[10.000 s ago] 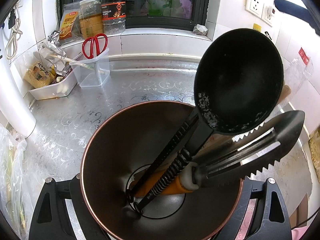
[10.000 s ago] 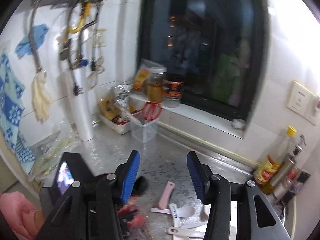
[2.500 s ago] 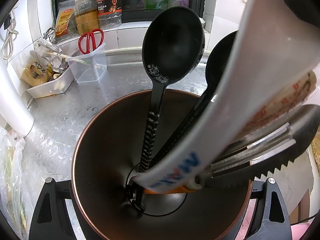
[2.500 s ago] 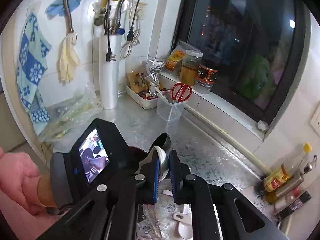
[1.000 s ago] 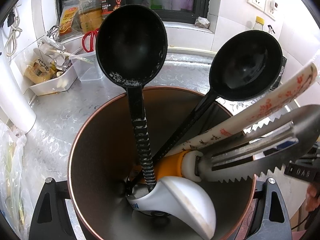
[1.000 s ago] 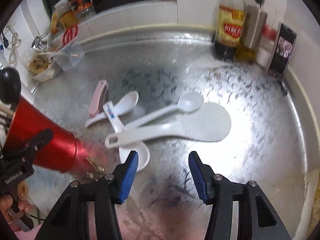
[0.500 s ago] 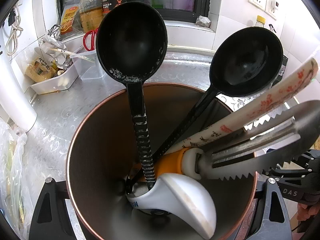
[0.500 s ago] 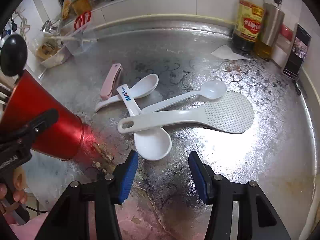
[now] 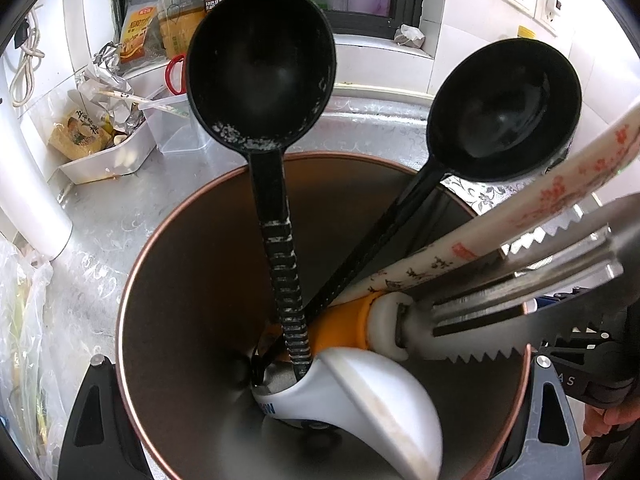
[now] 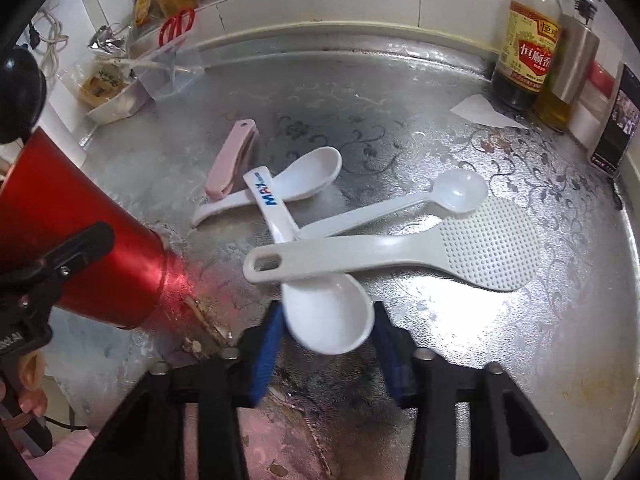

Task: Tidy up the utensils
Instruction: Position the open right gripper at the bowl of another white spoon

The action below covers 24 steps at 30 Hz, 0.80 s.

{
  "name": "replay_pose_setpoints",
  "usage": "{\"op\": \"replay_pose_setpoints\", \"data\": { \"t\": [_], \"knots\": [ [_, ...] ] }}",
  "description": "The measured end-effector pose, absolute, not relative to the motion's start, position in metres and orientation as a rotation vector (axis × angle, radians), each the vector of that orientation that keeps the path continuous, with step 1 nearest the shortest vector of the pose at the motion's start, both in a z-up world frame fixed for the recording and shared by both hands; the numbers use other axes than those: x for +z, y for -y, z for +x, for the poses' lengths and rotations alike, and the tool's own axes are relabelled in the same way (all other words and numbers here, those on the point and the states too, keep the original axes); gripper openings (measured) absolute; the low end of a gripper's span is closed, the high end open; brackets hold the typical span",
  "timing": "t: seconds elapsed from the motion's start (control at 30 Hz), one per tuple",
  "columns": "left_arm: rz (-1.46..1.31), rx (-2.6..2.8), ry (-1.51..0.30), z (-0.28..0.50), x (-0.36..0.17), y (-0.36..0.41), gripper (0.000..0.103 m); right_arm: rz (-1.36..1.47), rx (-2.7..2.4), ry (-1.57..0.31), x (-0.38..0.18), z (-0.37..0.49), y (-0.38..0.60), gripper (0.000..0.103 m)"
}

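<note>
My left gripper (image 9: 320, 400) is shut on the red cup (image 10: 80, 232), which tilts over the counter's left side. The cup (image 9: 168, 280) holds two black ladles (image 9: 260, 68), a floral white handle (image 9: 560, 192), serrated tongs (image 9: 540, 312) and a white spoon (image 9: 372, 396). My right gripper (image 10: 327, 308) points down at the counter; its jaws are closing with the bowl of a white "MAX" spoon (image 10: 320, 320) between the blue pads (image 10: 266, 344). A white rice paddle (image 10: 480, 248) lies across that spoon's handle. A slim white spoon (image 10: 456, 194), a soup spoon (image 10: 308, 172) and a pink folded tool (image 10: 232, 156) lie beyond.
A vinegar bottle (image 10: 528, 36) and a steel bottle (image 10: 576, 52) stand at the back right. A clear tub with red scissors (image 10: 176, 28) and a white tray (image 10: 112, 96) sit at the back left. A person's hand (image 10: 28, 376) is at the lower left.
My right gripper has come down and closer over the white spoon's bowl, and its jaws have narrowed around it. The left gripper and cup have stayed put.
</note>
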State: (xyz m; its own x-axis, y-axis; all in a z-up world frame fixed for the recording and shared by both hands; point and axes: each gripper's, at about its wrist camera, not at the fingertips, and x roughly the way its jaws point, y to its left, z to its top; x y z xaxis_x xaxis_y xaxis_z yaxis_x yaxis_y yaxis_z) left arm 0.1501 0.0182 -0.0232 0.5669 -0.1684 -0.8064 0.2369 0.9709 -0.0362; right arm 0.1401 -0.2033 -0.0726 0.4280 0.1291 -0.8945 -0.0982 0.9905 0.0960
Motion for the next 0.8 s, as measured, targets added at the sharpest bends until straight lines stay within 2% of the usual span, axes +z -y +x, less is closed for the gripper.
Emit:
{"op": "replay_pose_setpoints", "data": {
  "t": [0.17,0.8],
  "knots": [
    [0.079,-0.238,-0.940,0.151,-0.023,-0.018,0.090,0.049,0.151,-1.113,-0.072,0.140,0.210,0.034],
    [0.081,-0.240,-0.948,0.152,-0.027,-0.015,0.090,0.215,0.058,-1.065,-0.059,0.120,0.279,0.031]
  ]
}}
